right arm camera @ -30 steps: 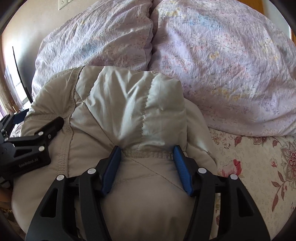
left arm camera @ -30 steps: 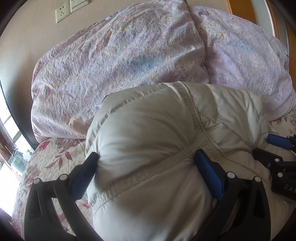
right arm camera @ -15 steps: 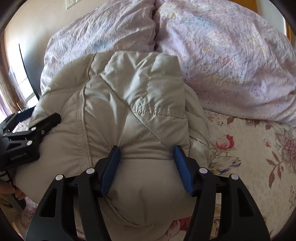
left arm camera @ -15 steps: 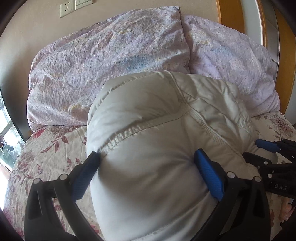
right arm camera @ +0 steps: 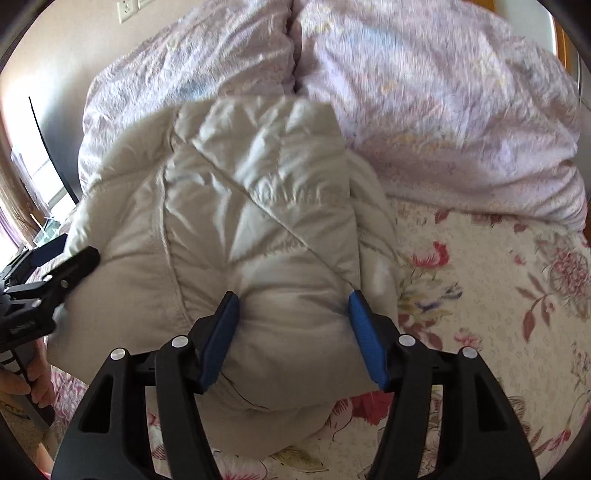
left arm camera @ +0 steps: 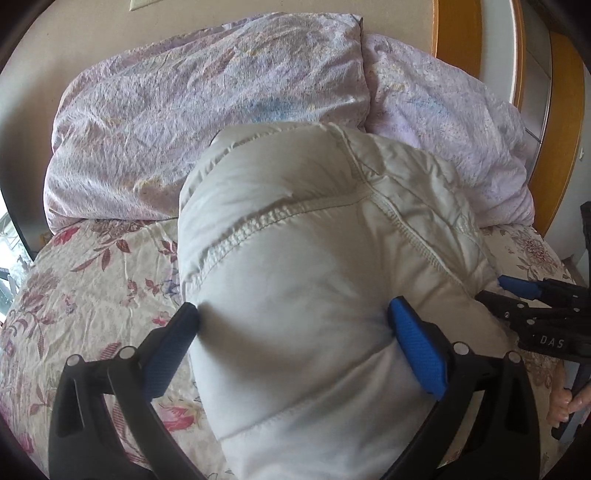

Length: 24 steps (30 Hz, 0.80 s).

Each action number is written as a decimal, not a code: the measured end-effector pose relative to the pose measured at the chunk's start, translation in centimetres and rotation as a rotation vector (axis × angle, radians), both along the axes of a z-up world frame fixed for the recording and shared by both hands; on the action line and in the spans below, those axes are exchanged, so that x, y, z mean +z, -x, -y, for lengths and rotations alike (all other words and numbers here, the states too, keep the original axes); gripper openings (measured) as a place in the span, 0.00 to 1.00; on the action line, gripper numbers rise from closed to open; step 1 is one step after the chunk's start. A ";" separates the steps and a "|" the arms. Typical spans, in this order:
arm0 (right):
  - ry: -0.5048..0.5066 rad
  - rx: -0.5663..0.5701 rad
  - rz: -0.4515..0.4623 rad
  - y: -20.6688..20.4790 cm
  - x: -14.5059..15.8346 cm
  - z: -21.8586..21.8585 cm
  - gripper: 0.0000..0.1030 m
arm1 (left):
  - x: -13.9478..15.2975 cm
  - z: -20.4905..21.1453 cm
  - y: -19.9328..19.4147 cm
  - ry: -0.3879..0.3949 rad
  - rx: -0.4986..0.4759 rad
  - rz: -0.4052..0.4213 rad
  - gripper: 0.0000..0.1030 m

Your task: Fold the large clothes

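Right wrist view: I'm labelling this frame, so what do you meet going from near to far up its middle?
Right claw → padded beige jacket, bundled on the floral bedsheet → lilac pillows → wall with a socket.

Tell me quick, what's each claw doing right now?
Left claw: closed on the folded beige puffer jacket.
Right claw: jaws have just been opening, pads still pressing into the same jacket.
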State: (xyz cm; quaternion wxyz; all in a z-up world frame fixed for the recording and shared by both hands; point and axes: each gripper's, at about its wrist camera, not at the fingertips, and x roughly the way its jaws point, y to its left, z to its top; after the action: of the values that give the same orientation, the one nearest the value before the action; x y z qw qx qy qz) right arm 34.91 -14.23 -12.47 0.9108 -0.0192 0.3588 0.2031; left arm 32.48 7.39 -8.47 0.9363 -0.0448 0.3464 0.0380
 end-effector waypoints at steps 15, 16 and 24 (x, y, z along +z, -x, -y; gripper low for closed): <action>-0.125 -0.120 -0.016 3.9 1.7 3.5 0.96 | 1.9 0.0 5.8 0.017 0.002 -0.024 0.98; -0.128 -0.120 -0.011 4.5 1.8 3.6 0.96 | 2.0 0.0 6.5 0.015 0.006 -0.022 0.98; -0.101 -0.116 0.053 9.8 2.9 3.0 0.99 | 2.3 0.1 11.3 0.069 0.020 -0.012 0.98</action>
State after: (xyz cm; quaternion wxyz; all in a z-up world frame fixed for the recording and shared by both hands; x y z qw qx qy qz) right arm 25.14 -17.26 -9.60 0.9301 0.0422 0.3243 0.1671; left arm 21.14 7.31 -6.16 0.9316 -0.0804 0.3526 0.0355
